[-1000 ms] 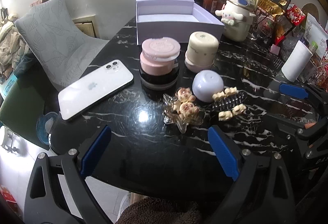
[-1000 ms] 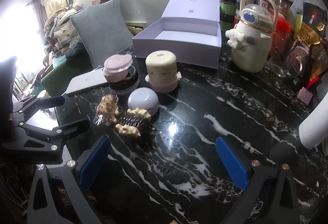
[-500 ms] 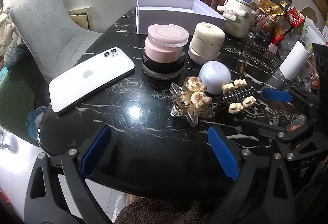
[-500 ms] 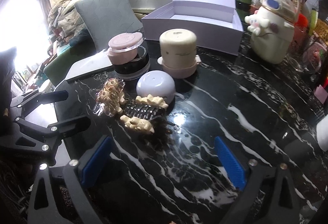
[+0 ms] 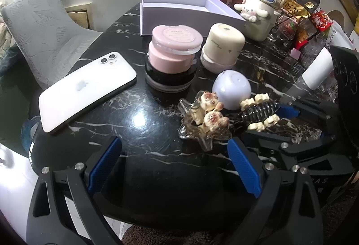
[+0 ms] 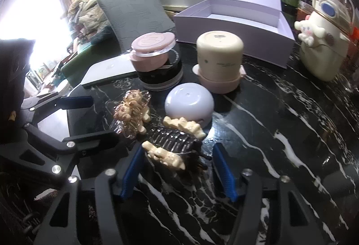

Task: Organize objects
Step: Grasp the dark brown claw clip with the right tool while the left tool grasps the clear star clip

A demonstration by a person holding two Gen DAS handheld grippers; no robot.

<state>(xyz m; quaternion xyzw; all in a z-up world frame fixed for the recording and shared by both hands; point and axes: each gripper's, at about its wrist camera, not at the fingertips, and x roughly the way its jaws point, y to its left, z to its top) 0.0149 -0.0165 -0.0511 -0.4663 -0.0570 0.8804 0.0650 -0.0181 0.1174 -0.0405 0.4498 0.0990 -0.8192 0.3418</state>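
Note:
On the black marble table lie a black hair claw with cream bears (image 6: 174, 144) (image 5: 260, 111), a clear claw with brown bears (image 6: 131, 113) (image 5: 205, 120), a lilac dome (image 6: 189, 105) (image 5: 231, 89), a pink jar on a black jar (image 5: 174, 52) (image 6: 154, 56), a cream jar (image 5: 223, 45) (image 6: 219, 56) and a white phone (image 5: 86, 91). My right gripper (image 6: 178, 174) is open, its jaws on either side of the black claw, not touching it. My left gripper (image 5: 175, 166) is open and empty, just short of the clear claw.
An open lilac box (image 6: 235, 18) (image 5: 179, 3) stands at the back. A cream character bottle (image 6: 323, 43) (image 5: 260, 14), jars and snack bags (image 5: 300, 14) crowd the right. A white roll (image 5: 317, 71) stands right. A grey chair (image 5: 42, 29) is beyond the left table edge.
Both grippers have moved forward toward the hair claws. The right gripper's jaws have narrowed and now flank the black claw. The objects have not moved.

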